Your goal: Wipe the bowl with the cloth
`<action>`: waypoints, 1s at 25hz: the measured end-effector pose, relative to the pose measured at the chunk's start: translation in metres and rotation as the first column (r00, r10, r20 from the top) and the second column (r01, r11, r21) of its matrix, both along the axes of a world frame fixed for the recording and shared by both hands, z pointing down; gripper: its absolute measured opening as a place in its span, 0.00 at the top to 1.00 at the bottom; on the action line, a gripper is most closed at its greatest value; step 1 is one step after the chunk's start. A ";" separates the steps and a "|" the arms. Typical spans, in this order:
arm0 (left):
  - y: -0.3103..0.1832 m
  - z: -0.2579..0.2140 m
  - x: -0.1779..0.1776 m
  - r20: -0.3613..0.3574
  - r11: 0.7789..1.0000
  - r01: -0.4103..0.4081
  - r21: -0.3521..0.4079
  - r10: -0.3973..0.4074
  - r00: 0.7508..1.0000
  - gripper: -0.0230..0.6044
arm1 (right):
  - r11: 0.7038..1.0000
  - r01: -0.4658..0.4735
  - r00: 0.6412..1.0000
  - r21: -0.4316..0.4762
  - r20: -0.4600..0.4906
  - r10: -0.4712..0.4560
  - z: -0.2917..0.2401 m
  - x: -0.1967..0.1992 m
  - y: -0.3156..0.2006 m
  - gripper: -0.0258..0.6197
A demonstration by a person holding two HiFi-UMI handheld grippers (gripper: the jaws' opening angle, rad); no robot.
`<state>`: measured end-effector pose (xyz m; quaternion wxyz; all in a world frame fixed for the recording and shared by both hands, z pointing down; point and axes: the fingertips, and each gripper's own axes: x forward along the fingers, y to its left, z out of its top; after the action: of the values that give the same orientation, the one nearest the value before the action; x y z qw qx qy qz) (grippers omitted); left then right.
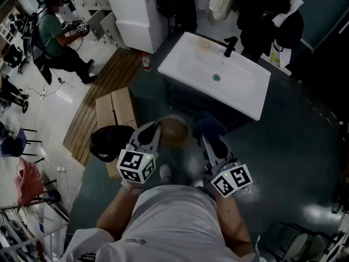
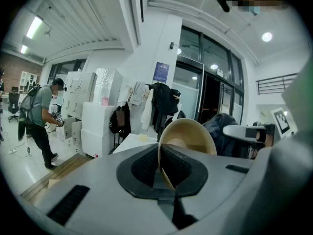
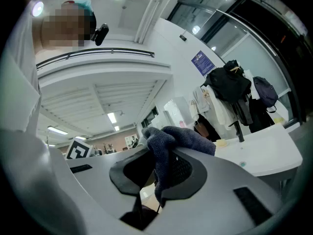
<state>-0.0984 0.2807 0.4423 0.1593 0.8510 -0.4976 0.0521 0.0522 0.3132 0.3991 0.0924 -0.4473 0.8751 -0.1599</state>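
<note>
Left gripper (image 2: 159, 169) clamped on the rim of the tan bowl (image 2: 188, 136), held in the air and tilted. Right gripper (image 3: 157, 173) pinches the bunched dark cloth (image 3: 172, 142). Bowl and cloth sit just beside each other; contact unclear. Both in hand; wiping likely still to do.
</note>
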 end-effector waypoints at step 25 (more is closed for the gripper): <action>-0.043 0.040 -0.115 -0.048 0.996 0.071 -0.056 -0.073 0.996 0.93 | 0.989 -0.080 0.992 -0.121 0.083 0.091 0.037 -0.058 -0.071 0.85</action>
<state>-0.2134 0.2381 0.4820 0.1968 0.8289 -0.5222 0.0385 -0.0054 0.2418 0.4366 0.1111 -0.4815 0.8393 -0.2265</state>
